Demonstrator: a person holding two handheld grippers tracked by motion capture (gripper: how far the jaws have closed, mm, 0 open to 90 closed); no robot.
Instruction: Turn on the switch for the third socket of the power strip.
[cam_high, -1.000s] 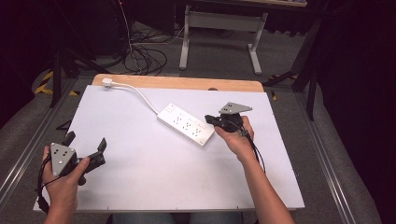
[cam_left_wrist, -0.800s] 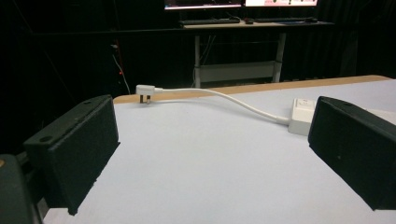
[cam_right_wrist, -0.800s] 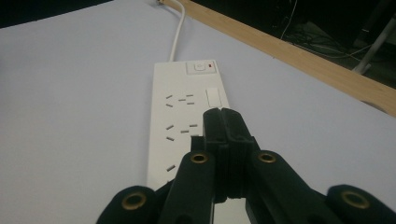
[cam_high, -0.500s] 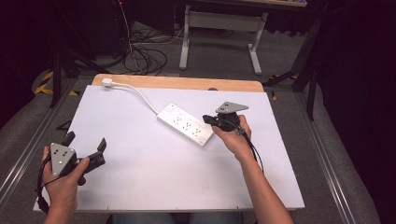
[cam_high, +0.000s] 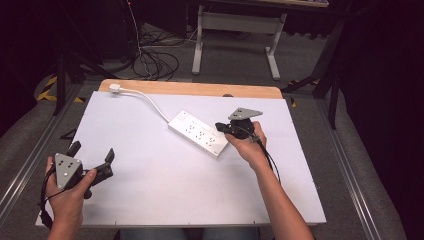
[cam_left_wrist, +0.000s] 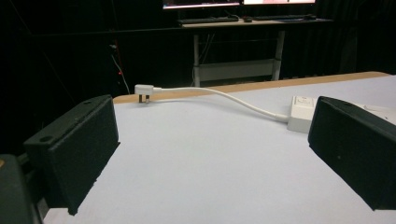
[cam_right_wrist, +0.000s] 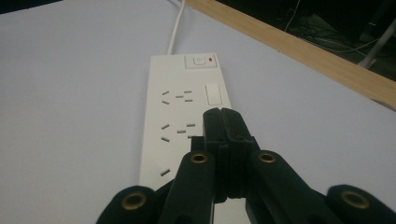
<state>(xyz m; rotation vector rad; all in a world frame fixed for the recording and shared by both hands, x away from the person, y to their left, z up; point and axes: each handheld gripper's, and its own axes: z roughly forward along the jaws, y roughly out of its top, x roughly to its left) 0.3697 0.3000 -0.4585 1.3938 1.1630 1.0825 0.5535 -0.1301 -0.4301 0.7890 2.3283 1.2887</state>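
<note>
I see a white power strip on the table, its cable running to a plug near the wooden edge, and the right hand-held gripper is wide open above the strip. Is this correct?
Not quite. The right hand-held gripper is shut, not wide open: the right gripper view shows its jaws pressed together over the power strip. The rest is right: the cable runs to a plug near the wooden edge of the table.

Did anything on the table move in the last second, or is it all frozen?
Barely anything. The right gripper, jaws shut with nothing between them, edged slightly toward the far side of the power strip. The strip, its plug and the open left gripper stayed put; nothing was grabbed or released.
</note>
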